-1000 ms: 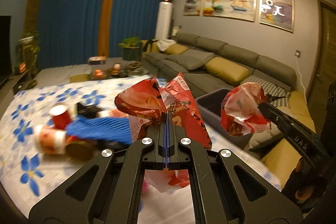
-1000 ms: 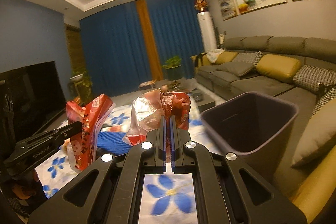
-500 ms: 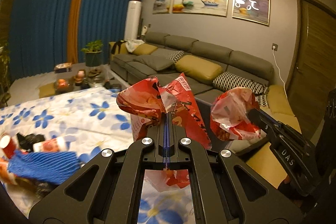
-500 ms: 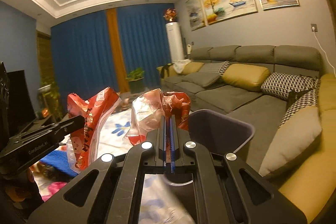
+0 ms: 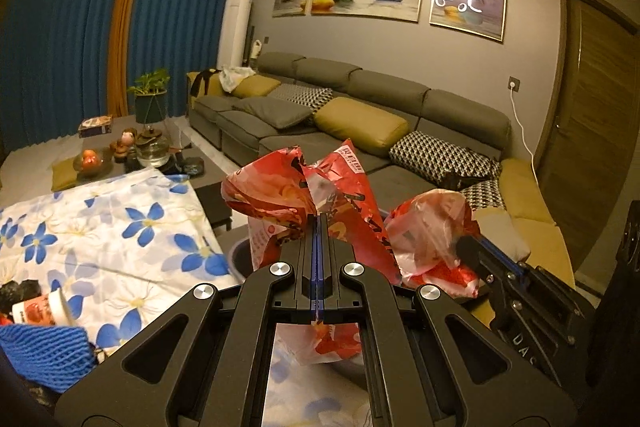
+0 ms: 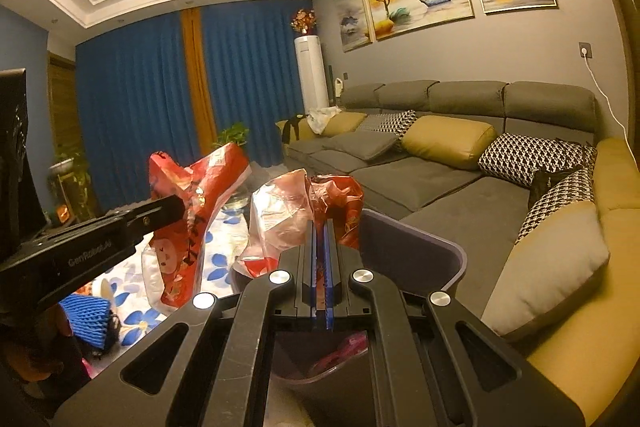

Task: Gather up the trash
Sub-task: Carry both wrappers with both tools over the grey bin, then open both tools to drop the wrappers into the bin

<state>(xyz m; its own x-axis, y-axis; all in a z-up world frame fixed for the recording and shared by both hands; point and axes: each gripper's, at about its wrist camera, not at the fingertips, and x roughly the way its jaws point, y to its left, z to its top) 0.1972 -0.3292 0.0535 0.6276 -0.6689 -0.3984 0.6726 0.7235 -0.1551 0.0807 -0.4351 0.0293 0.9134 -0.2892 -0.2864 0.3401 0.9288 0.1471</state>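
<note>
1. Left wrist view: the left claw (image 5: 318, 227) was seen clamped together on a crumpled red snack bag (image 5: 296, 195), which was held up above the rim of a dark trash bin (image 5: 240, 259).
2. To its right, the right claw (image 5: 466, 245) was seen clamped on a crumpled pinkish-red plastic wrapper (image 5: 430, 235), just beside the red snack bag.
3. On the left, a worktop covered by a white cloth with blue flowers (image 5: 120, 227) was seen; a small red-and-white cup (image 5: 40, 309) and a blue mesh net (image 5: 44, 351) were lying near its lower left edge.
4. A grey sofa with yellow cushions (image 5: 360, 123) was seen behind.
5. Right wrist view: the right claw (image 6: 322, 227) was seen closed on the pinkish-red plastic wrapper (image 6: 288, 211), which was held over the near rim of the dark trash bin (image 6: 416, 247).
6. Pink trash (image 6: 340, 351) was seen lying inside the bin.
7. At the left, the left claw (image 6: 178, 209) was seen gripping the red snack bag (image 6: 192, 211), which was hanging beside the bin, over the flowered cloth.
8. The blue mesh net (image 6: 88, 319) was seen lower left.
</note>
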